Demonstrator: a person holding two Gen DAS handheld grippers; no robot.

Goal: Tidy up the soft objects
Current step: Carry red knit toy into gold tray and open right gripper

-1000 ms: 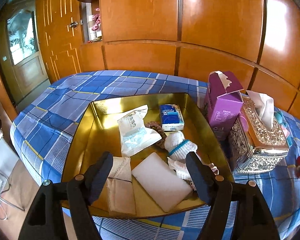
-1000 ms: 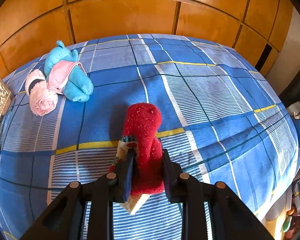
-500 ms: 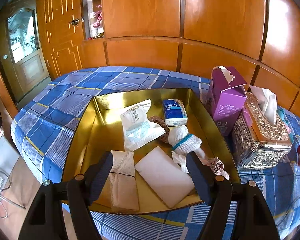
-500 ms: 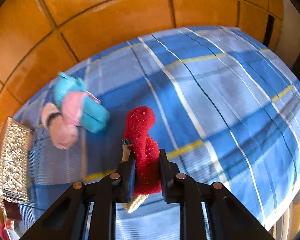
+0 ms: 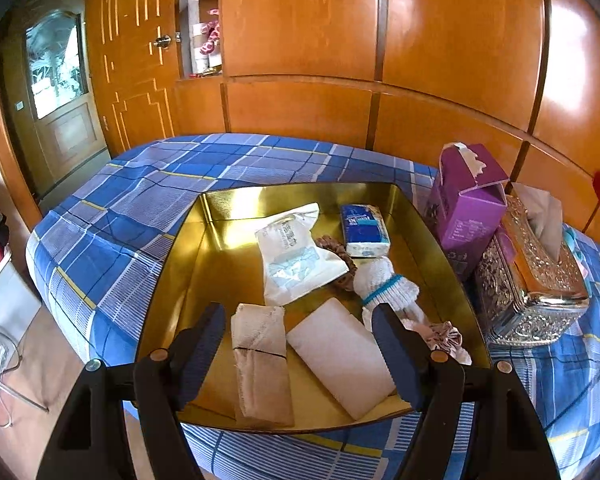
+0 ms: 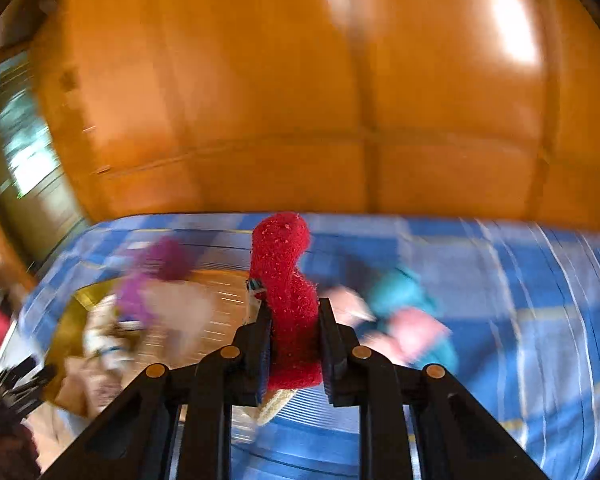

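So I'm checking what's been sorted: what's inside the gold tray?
In the gold tray: white pouch, blue tissue pack, brown scrunchie partly covered, white sock, folded cloth, white pad, pink scrunchie.

A gold tray (image 5: pixel 188 264) is seen on a blue checked cloth (image 5: pixel 140 184). Within it are laid a white pouch (image 5: pixel 296 256), a blue tissue pack (image 5: pixel 363 230), a white block (image 5: pixel 340 360) and a folded cloth (image 5: pixel 260 360). The left gripper (image 5: pixel 296 354) is held open above the tray's near edge. A purple box (image 5: pixel 464 204) is set just beside the tray.

Black plastic gripper (image 5: pixel 298 348) arms — brass-coloured screws, blue ribbed pads.
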